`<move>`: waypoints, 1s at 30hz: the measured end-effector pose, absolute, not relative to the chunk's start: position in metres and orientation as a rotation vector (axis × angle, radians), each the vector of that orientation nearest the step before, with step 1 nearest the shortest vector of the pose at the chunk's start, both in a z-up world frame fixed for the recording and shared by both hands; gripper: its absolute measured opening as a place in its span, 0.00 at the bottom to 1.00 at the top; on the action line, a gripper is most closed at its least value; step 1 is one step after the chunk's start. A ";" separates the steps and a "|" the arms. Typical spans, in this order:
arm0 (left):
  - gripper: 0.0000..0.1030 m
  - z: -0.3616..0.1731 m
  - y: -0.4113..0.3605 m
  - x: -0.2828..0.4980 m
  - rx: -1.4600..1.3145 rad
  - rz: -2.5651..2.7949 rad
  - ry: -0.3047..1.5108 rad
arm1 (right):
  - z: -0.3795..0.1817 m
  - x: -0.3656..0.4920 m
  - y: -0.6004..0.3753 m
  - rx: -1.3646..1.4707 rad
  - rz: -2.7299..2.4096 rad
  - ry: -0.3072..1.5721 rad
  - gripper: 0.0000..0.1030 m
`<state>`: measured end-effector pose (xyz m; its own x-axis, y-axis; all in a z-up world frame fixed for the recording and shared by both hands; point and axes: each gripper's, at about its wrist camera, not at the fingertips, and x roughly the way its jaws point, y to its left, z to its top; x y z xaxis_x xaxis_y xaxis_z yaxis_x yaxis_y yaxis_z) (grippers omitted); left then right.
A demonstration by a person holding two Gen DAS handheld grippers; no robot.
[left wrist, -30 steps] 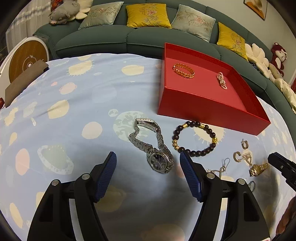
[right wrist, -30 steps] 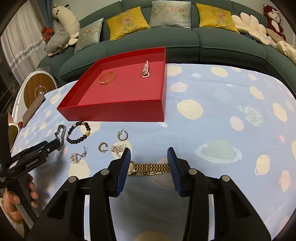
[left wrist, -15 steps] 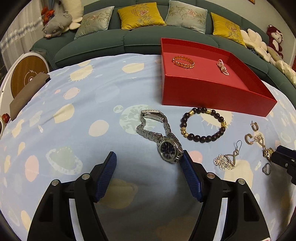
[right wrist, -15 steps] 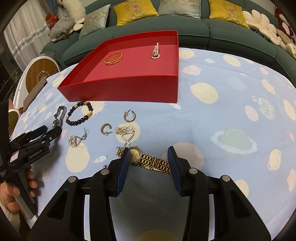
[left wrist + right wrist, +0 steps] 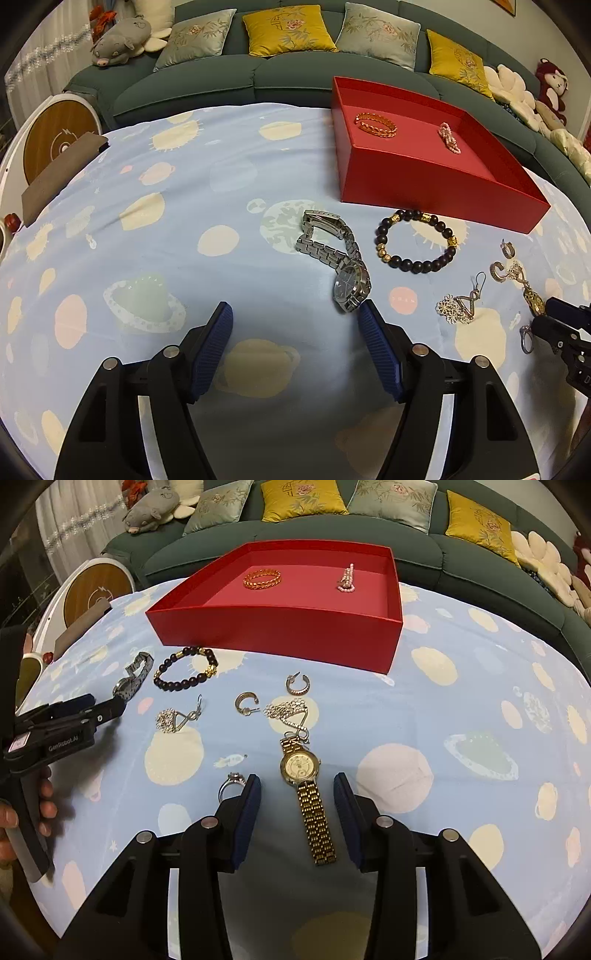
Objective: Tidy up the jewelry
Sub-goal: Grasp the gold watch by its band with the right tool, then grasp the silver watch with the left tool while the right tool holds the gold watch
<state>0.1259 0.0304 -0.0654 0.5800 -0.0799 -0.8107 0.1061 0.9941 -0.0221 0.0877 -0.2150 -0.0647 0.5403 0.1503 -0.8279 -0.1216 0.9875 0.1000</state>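
Straddling the gold watch, the right gripper has its jaws apart with a blue pad on either side of the bracelet and clear of it, which reads as lining up for a pinch across the narrow band rather than the wide case. That watch lies flat near the table's near edge, pale round dial toward the tray, gold link band running back between the pads. A small ring sits just beside the left pad, close enough to be nudged. The left gripper hovers with jaws wide and nothing between them; the silver watch, dark-dialled with a folded steel band, lies just beyond its right pad. Farther out on the planet-print cloth are a silver filigree earring, two hoop earrings, a fine chain and a dark beaded bracelet. At the far edge stands the red tray, already holding a gold bangle and a pink bead strand, well apart, probably sorted by kind.
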 end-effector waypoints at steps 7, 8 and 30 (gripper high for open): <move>0.66 -0.065 0.029 0.126 0.017 -0.121 0.938 | -0.066 0.089 -0.205 -0.002 0.171 0.980 0.24; 0.66 -0.065 0.030 0.126 0.011 -0.122 0.938 | -0.065 0.088 -0.203 -0.007 0.179 0.982 0.21; 0.33 -0.064 0.018 0.135 0.044 -0.095 0.903 | -0.044 0.077 -0.210 0.102 0.226 0.956 0.21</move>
